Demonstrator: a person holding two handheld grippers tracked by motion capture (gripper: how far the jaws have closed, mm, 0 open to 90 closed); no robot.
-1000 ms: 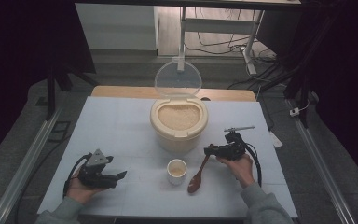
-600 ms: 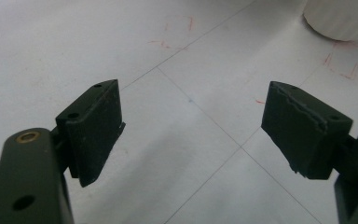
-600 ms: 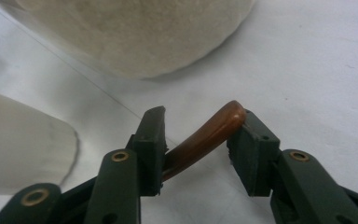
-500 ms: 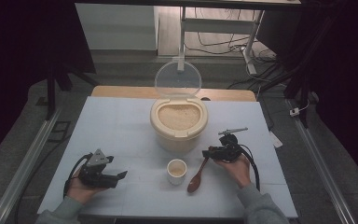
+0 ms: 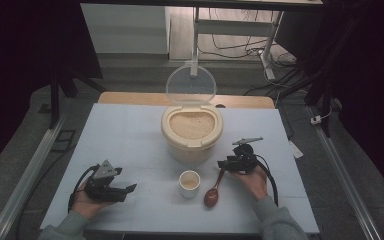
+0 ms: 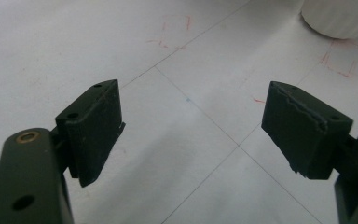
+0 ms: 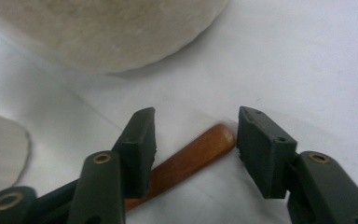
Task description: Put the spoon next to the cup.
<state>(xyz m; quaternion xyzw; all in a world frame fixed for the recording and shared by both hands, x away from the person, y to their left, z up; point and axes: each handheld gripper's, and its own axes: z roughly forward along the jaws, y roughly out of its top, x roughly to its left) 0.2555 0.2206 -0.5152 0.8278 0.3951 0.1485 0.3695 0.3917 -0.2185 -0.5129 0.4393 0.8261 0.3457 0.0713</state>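
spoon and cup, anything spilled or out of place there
Nothing stands out. The spoon lies flat on the table beside the upright cup, with no grains seen around them. The right gripper has just been opening; its jaws stand apart around the handle end, not pressing it.

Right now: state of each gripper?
Left gripper: open, nothing between its jaws.
Right gripper: open, jaws just opening, wooden spoon handle lying between them.

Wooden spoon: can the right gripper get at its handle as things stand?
Probably yes: the right gripper has just been opening, and the wooden spoon handle lies on the table between its jaws, untouched by the pads.
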